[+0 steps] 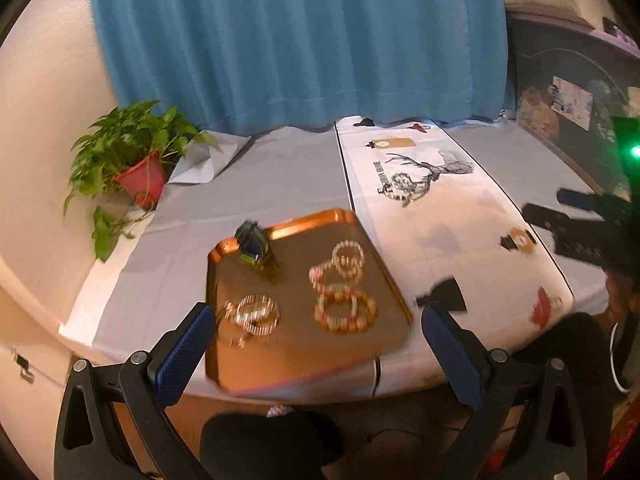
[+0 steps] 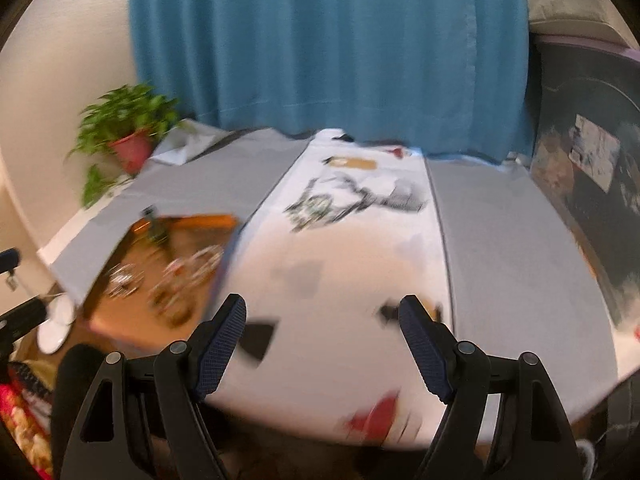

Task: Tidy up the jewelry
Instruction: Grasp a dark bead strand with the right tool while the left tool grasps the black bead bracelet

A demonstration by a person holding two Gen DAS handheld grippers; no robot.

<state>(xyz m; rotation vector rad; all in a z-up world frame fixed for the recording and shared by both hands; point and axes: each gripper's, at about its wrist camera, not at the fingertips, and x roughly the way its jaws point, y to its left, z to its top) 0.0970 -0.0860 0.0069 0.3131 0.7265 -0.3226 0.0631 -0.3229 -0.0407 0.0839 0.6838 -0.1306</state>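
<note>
The orange tray (image 1: 280,356) sits at the table's near left edge, its raised rim a low barrier all round. On it, a small dark green object (image 1: 253,245) stands upright near the far rim, the tallest obstacle there. Bead bracelets (image 1: 345,309) lie flat on the right half and a coiled metal bracelet (image 1: 256,314) on the near left, with bare tray floor between them. Right of the tray, the white printed runner (image 1: 424,200) lies flat and open. The potted plant (image 1: 132,164) crowds the far left corner; a blue curtain (image 1: 300,40) closes the far side.
</note>
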